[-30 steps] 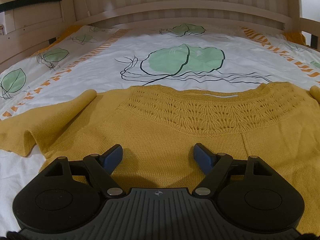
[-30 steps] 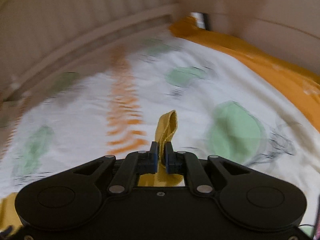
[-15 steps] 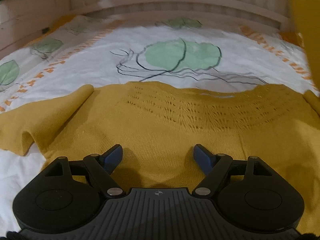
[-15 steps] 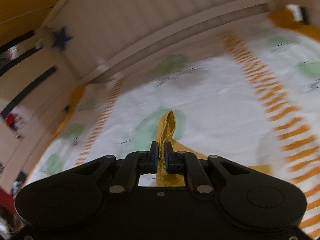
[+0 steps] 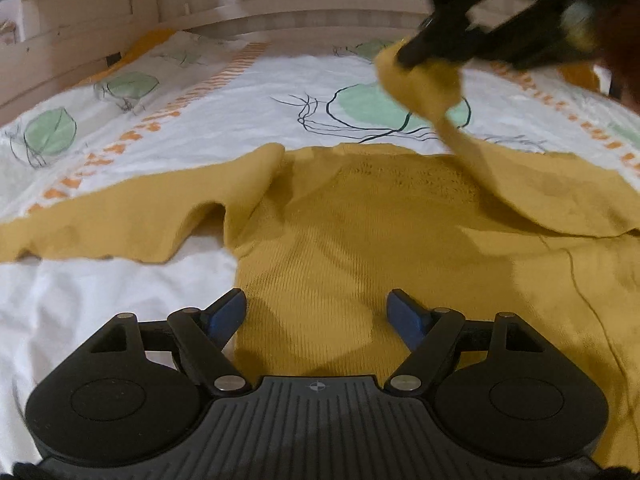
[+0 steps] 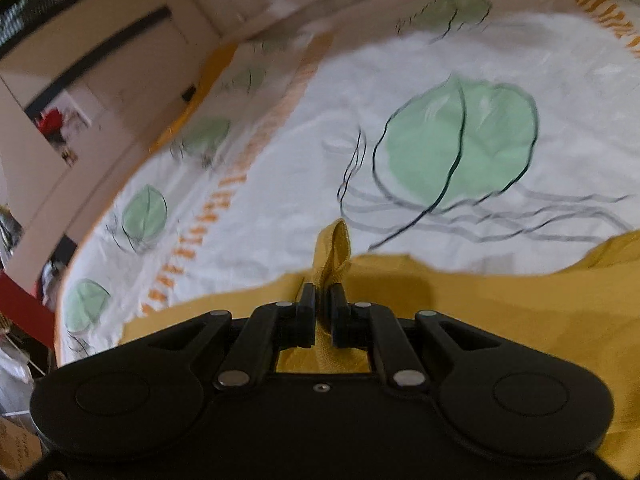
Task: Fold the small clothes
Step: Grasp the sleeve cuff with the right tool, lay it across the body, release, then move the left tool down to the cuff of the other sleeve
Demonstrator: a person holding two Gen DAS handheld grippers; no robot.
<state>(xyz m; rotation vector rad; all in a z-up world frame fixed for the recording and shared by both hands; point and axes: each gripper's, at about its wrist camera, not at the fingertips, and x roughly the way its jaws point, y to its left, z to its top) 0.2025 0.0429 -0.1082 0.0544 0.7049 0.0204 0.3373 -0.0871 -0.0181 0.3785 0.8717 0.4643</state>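
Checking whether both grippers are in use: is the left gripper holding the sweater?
No, the left gripper hangs open over the sweater, its fingers wide apart with nothing between them.

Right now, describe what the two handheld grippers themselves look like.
Both are matte black plastic. The left gripper has blue finger pads, angled linkage arms with silver pivot pins, two round lobes flanking a ribbed centre plate, and a small crosshair mark. The right gripper shares the lobes and silver pins, but its centre is smooth with one small screw. No cables or sleeves show.
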